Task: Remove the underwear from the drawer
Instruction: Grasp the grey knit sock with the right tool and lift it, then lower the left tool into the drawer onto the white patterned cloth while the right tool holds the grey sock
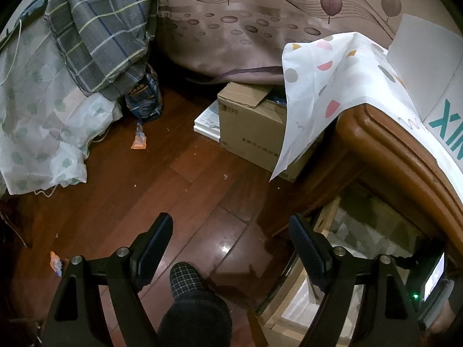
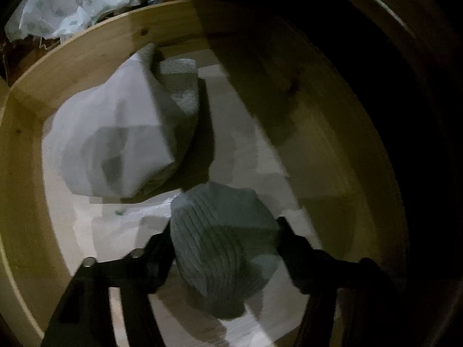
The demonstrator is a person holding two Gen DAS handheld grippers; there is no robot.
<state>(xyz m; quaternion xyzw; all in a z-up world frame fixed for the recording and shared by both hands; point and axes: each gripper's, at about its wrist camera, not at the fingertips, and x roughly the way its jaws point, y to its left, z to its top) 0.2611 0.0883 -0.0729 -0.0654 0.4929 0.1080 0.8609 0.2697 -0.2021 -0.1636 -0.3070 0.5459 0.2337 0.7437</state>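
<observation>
In the right wrist view I look down into an open pine drawer [image 2: 86, 57]. A rolled grey ribbed underwear [image 2: 222, 248] lies at its front, and my right gripper [image 2: 224, 227] is shut on it, one finger against each side. Behind it to the left lies a folded white garment [image 2: 115, 133], with a grey-green speckled piece [image 2: 182, 86] at the back. My left gripper [image 1: 230, 221] hangs open over the wooden floor [image 1: 144, 190], just left of the drawer [image 1: 328, 217], with nothing between its fingers.
A cardboard box [image 1: 251, 127] stands on the floor against the bed, half under a spotted white cloth [image 1: 327, 86] that drapes off the brown cabinet top [image 1: 385, 147]. Bedding in a plastic bag [image 1: 37, 121] fills the left. A checked slipper [image 1: 185, 280] is below the left gripper.
</observation>
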